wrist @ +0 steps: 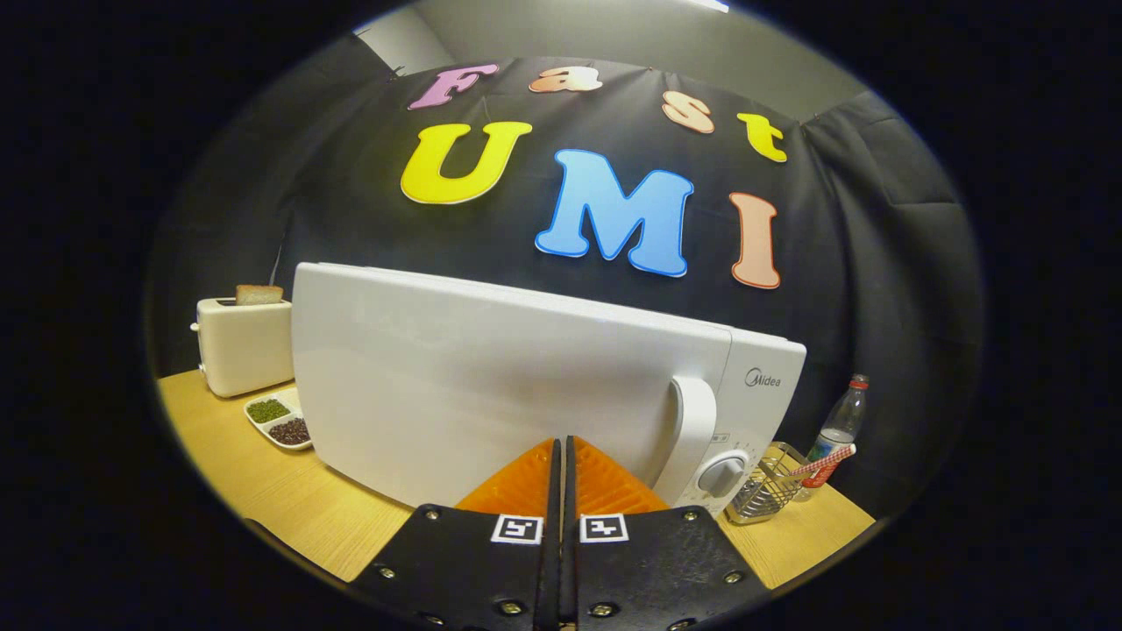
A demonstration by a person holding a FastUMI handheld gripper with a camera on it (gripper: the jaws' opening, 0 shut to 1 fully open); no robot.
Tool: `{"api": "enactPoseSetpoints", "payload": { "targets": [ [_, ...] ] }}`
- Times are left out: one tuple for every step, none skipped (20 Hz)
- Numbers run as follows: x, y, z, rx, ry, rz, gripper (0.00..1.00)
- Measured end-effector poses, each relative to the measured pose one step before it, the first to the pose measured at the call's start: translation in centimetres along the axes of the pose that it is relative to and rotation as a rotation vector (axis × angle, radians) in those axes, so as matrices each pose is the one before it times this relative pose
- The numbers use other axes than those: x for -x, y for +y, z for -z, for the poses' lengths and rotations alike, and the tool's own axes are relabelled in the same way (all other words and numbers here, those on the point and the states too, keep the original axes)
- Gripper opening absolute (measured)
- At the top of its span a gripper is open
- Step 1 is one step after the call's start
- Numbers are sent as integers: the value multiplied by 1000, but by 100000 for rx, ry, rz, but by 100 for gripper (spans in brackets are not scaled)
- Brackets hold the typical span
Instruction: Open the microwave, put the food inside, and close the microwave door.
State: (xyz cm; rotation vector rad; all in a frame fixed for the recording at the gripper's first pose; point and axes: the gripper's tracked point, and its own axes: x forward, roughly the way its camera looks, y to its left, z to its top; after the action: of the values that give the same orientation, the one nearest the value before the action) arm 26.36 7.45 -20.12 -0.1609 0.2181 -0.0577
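Closest to the camera, the hand-held gripper [561, 447] had its fingers pressed together and empty, just before the closed white microwave [491, 386] on the bench [289, 499], so it could slip past the handle [688, 434] without hooking it.

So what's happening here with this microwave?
A person is holding a hand-held gripper up to a white microwave on a wooden table. The gripper's fingers are shut together with nothing between them, their tips right at the closed door, left of the door handle. Beside the microwave sit a toaster with a slice of bread, a small divided dish, a wire basket and a plastic bottle. The door is not opened yet.
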Motion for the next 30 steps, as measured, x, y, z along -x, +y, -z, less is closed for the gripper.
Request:
{"api": "enactPoseSetpoints", "payload": {
  "targets": [
    [1357, 75, -1018, 1275, -2152, -926, 1],
    [1346, 147, -969, 1062, -1759, -1525, 1],
    [1419, 196, -849, 33, -1043, -2296, 1],
    [1543, 179, -724, -1583, -772, -2270, 1],
    [1547, 160, -720, -2015, -779, -2378, 1],
    [1484, 78, -893, -2420, -1781, -1421, 1],
    [1391, -23, -1047, -1967, -2222, -1081, 1],
    [1315, -208, -1081, -737, -2212, -220, 1],
    [1349, -281, -921, -16, -2084, -219, 1],
    [1306, -209, -904, 544, -1172, -473, 1],
    [1498, -82, -626, 358, -480, -443, 1],
    [1464, 54, -660, 622, 370, -1278, 1],
    [1598, -176, -571, -748, -299, -733, 1],
    [1540, -42, -806, -1738, -1413, -1011, 1],
    [1339, -126, -872, -314, -1443, -1029, 1],
    [1404, -751, -798, -408, -1157, 1290, 1],
    [1346, -851, -539, -1033, -434, 384, 1],
    [1214, -596, -333, -1740, 546, -131, 1],
    [1336, -620, -263, -1758, 1034, -81, 1],
    [1363, -225, -674, -632, 5, -1877, 1],
    [1253, -372, -829, -196, -339, -898, 1],
    [1374, -599, -844, -517, -1299, -515, 1],
    [1403, -886, -569, -2022, -1748, 1036, 1],
    [1149, -732, -220, -2016, -1135, 1052, 1],
    [1096, -564, 210, -440, -398, 643, 1],
    [664, -473, 170, 1042, 233, 1314, 1],
    [565, -592, 365, 1922, 587, 1411, 2],
    [310, -70, 136, 1308, 281, -83, 2],
    [-25, 236, 162, -93, -354, -885, 2],
    [-45, 146, -201, -644, -902, -212, 2]
  ]
}}
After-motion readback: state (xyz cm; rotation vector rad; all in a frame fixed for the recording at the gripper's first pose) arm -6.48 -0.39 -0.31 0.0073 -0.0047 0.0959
